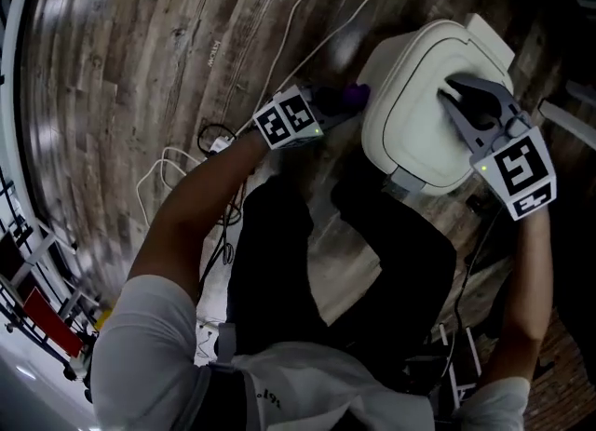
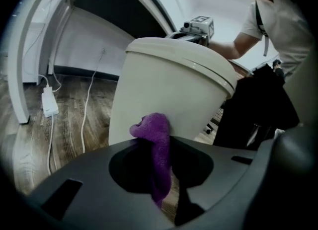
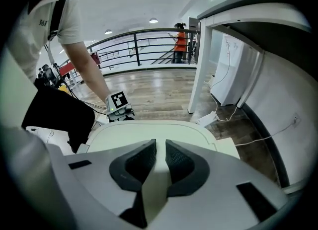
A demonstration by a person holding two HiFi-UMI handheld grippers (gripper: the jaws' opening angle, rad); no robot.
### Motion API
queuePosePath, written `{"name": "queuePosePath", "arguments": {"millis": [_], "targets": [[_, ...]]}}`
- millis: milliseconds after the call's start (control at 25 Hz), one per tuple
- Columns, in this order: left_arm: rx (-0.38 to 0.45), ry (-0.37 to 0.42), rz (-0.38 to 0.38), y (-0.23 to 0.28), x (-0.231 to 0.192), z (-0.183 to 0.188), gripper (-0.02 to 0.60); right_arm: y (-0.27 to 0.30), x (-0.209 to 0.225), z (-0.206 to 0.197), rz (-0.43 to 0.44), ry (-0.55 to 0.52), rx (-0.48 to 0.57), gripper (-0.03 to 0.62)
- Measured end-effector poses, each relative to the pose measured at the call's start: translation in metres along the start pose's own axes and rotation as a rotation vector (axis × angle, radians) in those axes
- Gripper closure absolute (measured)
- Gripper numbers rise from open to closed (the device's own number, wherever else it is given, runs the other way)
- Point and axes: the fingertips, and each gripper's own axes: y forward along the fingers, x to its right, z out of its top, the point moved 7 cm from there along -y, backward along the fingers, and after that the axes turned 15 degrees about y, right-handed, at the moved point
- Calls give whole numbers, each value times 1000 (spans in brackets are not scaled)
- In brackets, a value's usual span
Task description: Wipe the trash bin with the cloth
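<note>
The left gripper (image 2: 160,174) is clamped on the purple cloth (image 2: 155,132). A bunched tuft pokes out past the jaw tips, so it is fabric rather than hard plastic that meets the trash bin (image 2: 164,85). That tuft sits against the bin's pale side wall, below the lid's overhang, on the side nearest the person's knees. The grip looks chosen for rubbing, as the fold is pinched deep enough that a stroke along the wall should not pull it free.

The right gripper (image 3: 160,147) has its jaws a narrow slit apart with nothing between them. It points steeply down over the bin's lid (image 3: 149,129), near the middle, and appears to rest on it. It probably serves as a brace, holding the light bin in place against the sideways push of the wiping.

The bin stands on the wooden floor (image 1: 140,47), with white cables (image 1: 307,10) trailing away from its far side.
</note>
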Motion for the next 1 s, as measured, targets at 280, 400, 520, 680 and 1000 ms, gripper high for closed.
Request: {"name": "queuePosePath", "arguments": {"millis": [280,400,520,680,1000], "targets": [[-2,208,-185,-1,15,-26,495,0,-18,1,-87,-126,-5,577],[74,175,-142,-1,8,-37,495,-3,-22,1,-111,-141,27,580],[154,100,-18,-3,-21,-42,495,-12,-29,3,-150,-130,22,580],[232,31,140,0,-81,-29,495,-17,-41,23,-195,-76,35,580],[215,-13,279,38,-152,-6,495,-20,-41,-4,-293,80,6,580]]}}
